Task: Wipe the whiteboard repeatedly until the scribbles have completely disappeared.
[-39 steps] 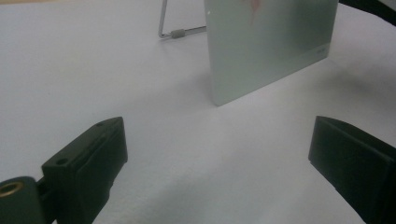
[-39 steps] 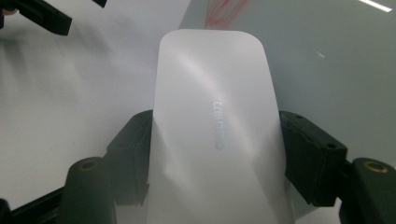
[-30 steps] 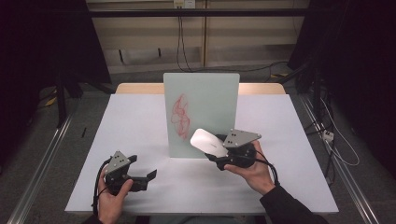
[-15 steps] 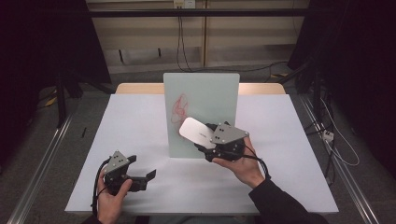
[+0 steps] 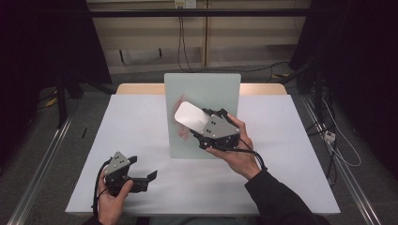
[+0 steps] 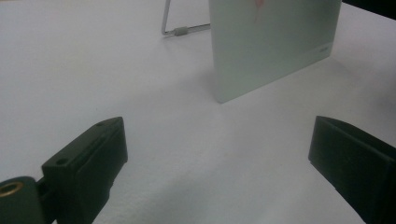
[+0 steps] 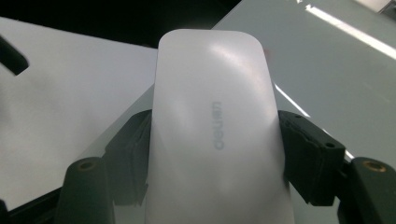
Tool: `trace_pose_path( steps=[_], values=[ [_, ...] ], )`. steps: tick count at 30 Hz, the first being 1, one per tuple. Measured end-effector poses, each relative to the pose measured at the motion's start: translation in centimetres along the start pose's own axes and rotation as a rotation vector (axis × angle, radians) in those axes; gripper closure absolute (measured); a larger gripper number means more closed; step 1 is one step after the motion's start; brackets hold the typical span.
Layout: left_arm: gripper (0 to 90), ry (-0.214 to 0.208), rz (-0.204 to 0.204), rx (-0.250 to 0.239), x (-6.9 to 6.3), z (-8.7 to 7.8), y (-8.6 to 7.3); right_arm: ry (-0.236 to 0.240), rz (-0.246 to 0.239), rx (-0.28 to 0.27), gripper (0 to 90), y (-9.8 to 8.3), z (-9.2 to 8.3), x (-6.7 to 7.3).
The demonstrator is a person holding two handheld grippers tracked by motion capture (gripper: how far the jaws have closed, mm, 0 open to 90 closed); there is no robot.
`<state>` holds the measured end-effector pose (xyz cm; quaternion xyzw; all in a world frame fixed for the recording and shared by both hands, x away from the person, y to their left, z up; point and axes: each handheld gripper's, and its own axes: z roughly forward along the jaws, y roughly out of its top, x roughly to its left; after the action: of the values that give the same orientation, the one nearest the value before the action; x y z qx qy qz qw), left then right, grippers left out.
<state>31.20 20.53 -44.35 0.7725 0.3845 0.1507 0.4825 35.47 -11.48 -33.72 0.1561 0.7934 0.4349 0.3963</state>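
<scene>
A pale green-white board point(image 5: 206, 89) stands upright in the middle of the white table point(image 5: 136, 122). It carries red scribble point(image 5: 181, 131), partly smeared. My right gripper point(image 5: 201, 123) is shut on a white eraser block point(image 5: 189, 115) and holds it against the board's left half, over the scribble. In the right gripper view the eraser point(image 7: 215, 130) sits between both black jaws, with the board point(image 7: 336, 60) behind it. My left gripper point(image 5: 141, 168) rests open on the table at the front left, nothing between its jaws. From the left gripper view the board point(image 6: 275, 46) stands ahead.
A wire stand point(image 6: 180, 30) props the board from behind. The table's wooden far edge point(image 5: 141, 88) shows behind the white sheet. Dark curtains, metal rails and floor cables surround the table. Open white surface lies left and right of the board.
My right gripper has carried the eraser up and to the left across the board's face, over the red scribble. The left gripper has stayed put.
</scene>
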Motion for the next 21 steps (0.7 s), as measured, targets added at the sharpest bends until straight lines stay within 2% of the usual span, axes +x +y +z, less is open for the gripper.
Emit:
trace_pose_path(
  steps=[1,2,6,15,18,19,21],
  values=[
    [4.4,0.0,0.0,0.0,0.0,0.0,0.0,0.0,0.0,0.0,31.1,0.0,0.0,0.0],
    [4.4,-0.001,0.0,0.001,0.0,0.0,0.0,-0.039,-0.01,-0.016,31.1,0.2,0.3,-0.4],
    [4.4,-0.002,0.0,0.0,0.0,0.0,0.0,-0.072,-0.028,-0.029,31.0,0.7,0.9,-0.8],
    [4.4,-0.003,0.002,-0.002,0.0,0.0,0.0,-0.056,-0.069,-0.008,31.0,0.8,2.5,-0.4],
    [4.4,-0.003,0.0,-0.001,0.0,0.0,0.0,-0.073,-0.079,-0.017,31.1,0.9,2.7,-0.4],
    [4.4,-0.004,0.001,0.0,0.0,0.0,0.0,-0.095,-0.089,-0.022,31.0,1.1,2.7,-0.6],
    [4.4,-0.005,0.001,0.0,0.0,0.0,0.0,-0.108,-0.08,-0.025,31.1,1.3,2.7,-0.8]
  ],
)
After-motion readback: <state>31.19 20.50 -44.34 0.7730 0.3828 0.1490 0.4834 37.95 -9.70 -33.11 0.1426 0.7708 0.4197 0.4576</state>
